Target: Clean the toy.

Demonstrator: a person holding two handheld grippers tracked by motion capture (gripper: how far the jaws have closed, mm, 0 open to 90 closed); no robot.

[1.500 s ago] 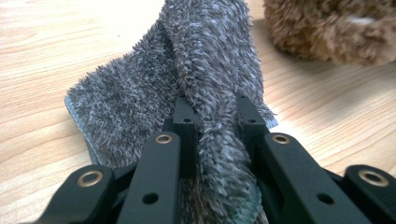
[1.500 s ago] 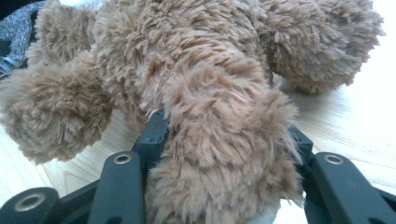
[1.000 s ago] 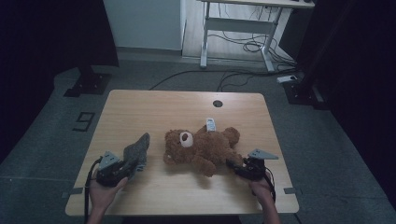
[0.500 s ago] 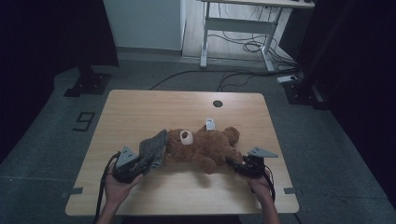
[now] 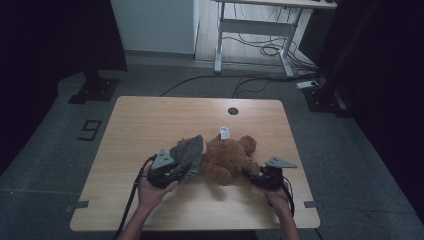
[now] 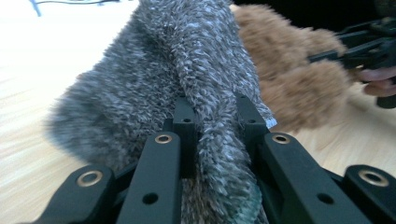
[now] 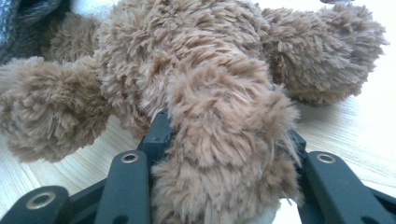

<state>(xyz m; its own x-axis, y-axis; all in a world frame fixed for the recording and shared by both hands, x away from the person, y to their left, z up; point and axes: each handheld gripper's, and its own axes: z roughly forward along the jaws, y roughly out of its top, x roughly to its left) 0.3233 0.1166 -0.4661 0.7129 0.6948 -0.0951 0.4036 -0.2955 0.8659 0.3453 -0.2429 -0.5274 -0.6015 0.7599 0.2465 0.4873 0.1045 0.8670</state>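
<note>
Teddy bear pinned by one leg while a grey sock nears its head

Teddy bear [image 5: 227, 159], brown and shaggy, lies flat near the middle of the wooden table [image 5: 150, 120], closer to the person's edge. One white tag [image 5: 225, 133] sticks out from its far side. The right tool [image 5: 252, 177] has its two black jaws closed on one plush leg, fur bulging between them in the right gripper view [image 7: 224, 140]; judging by that hold, it serves to anchor the toy so it will not slide when something is pulled over it. The left tool [image 5: 182, 167] is clamped narrowly on a fold of a fuzzy grey sock [image 6: 168, 88], the cloth pinched between both jaws and draped forward over them. In the high view the sock [image 5: 190, 152] hangs just beside the bear's head end, touching or nearly touching the fur; which of the two cannot be told. The pinch at the cuff end looks chosen to leave the rest of the sock free ahead of the tool, probably to dress or cover the bear with it

By count: one bear, one sock, two tools, two hands [image 5: 150, 192], one table with a single round cable hole [image 5: 233, 111] near its far edge. On the floor beyond stand another desk's white legs [image 5: 250, 45] and loose cables [image 5: 270, 50]
</note>
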